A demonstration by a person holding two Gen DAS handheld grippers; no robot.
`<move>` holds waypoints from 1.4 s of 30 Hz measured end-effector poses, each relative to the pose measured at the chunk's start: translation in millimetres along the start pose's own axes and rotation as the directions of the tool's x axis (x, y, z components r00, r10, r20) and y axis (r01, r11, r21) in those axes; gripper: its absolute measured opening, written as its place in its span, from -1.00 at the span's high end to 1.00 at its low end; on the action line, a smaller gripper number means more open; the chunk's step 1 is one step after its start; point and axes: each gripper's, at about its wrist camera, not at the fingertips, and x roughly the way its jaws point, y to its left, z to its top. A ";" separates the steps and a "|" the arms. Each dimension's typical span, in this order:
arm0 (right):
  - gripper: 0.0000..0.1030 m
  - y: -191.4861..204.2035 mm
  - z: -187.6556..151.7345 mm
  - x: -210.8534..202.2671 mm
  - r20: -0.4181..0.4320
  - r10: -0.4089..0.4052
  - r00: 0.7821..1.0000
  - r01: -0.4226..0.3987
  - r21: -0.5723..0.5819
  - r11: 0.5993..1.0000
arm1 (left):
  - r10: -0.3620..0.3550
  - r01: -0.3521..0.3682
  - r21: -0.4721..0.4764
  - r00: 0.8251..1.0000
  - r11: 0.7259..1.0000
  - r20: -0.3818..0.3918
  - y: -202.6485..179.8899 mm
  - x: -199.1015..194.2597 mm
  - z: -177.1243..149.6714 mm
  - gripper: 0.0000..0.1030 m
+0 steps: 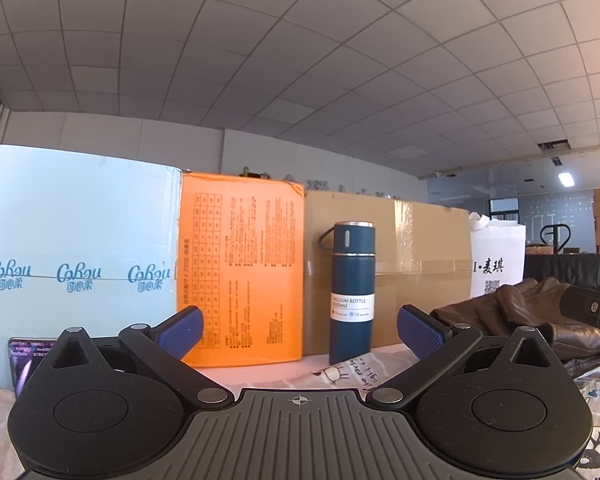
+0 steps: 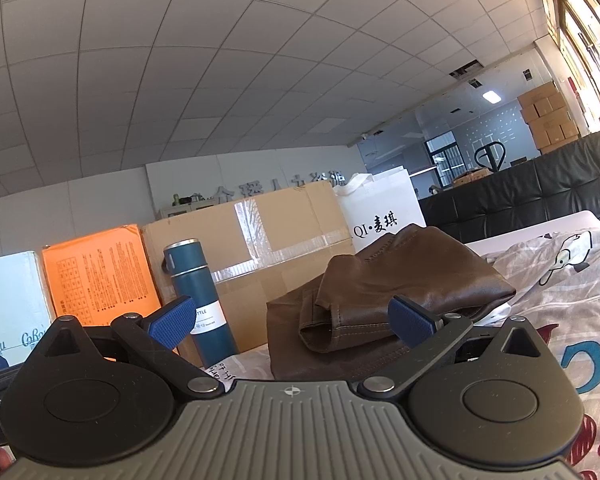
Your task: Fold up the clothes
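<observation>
Blue ribbed pads stand wide apart on both my claws, nothing between them. My right claw (image 2: 292,322) points across the printed cloth (image 2: 556,280) at the brown leather garment (image 2: 400,280), which lies just ahead of its fingers in a compact bundle: one layer doubled over on top, a cuff or hem end turned toward me. My left claw (image 1: 300,330), equally spread, faces the blue vacuum bottle (image 1: 352,292) standing against the cardboard box (image 1: 420,264); from that side the garment (image 1: 540,320) sits off to the right, well clear of its fingers.

Behind the bottle run an orange box (image 1: 240,264) and a pale blue carton (image 1: 76,248), with a white bag (image 1: 498,256) at the far end.

As for the step, I judge I cannot settle it. The garment is already gathered with layers stacked, which would suit a finished fold just let go, or a loosely heaped piece waiting to be squared up. The edges do not look crisp, but the low angle hides the top. Any further handling would need both claws at the garment; leather is stiff and slick, so a pinch at a seam or hem would hold best.
</observation>
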 end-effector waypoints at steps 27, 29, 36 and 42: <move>-1.00 86.4 21.5 -61.5 -0.100 0.514 0.852 -0.518 -0.022 0.855 | 0.216 -0.232 0.085 0.962 0.969 0.167 89.3 -151.7 52.2 -1.00; -1.00 110.4 27.5 -67.6 -0.146 0.585 0.798 -0.592 -0.002 0.806 | 0.278 -0.300 0.095 0.940 0.949 0.197 105.7 -168.6 58.3 -1.00; -1.00 198.7 40.2 -74.7 -0.270 0.746 0.609 -0.740 0.145 0.657 | 0.533 -0.565 0.038 0.796 0.824 0.285 183.8 -226.6 93.1 -1.00; -1.00 275.5 25.8 -69.4 -0.402 0.803 0.441 -0.769 0.292 0.568 | 0.706 -0.679 -0.194 0.680 0.708 0.200 287.8 -271.6 115.5 -1.00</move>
